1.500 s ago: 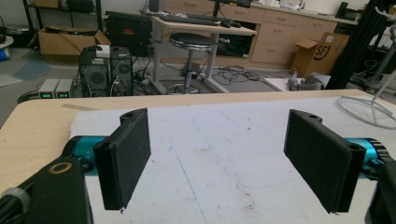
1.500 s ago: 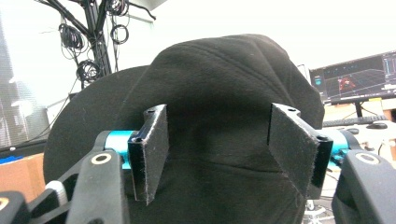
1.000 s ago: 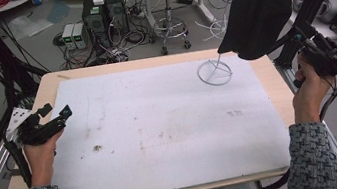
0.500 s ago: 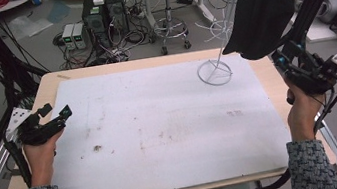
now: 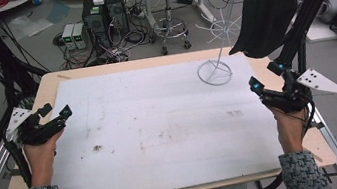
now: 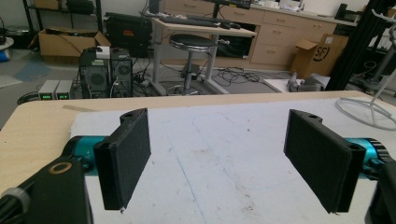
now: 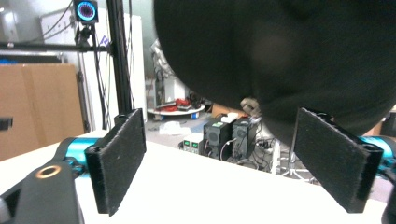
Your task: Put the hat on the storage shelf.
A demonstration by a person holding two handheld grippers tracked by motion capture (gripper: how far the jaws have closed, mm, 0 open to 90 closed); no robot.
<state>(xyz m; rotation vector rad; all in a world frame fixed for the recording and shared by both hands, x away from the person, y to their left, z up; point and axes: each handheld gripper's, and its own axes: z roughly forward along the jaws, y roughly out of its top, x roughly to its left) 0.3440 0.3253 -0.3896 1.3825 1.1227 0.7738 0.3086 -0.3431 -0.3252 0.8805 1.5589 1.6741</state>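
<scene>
Black cap (image 5: 265, 11) hangs on the white wire stand (image 5: 219, 41) at the table's (image 5: 161, 126) far right corner. We judge it light, soft, easily deformed; best pinched at its lower edge. Right gripper (image 5: 269, 75): jaws wide apart, empty, just below the cap. Left gripper (image 5: 53, 112): jaws wide apart, empty, at the table's left edge.
</scene>
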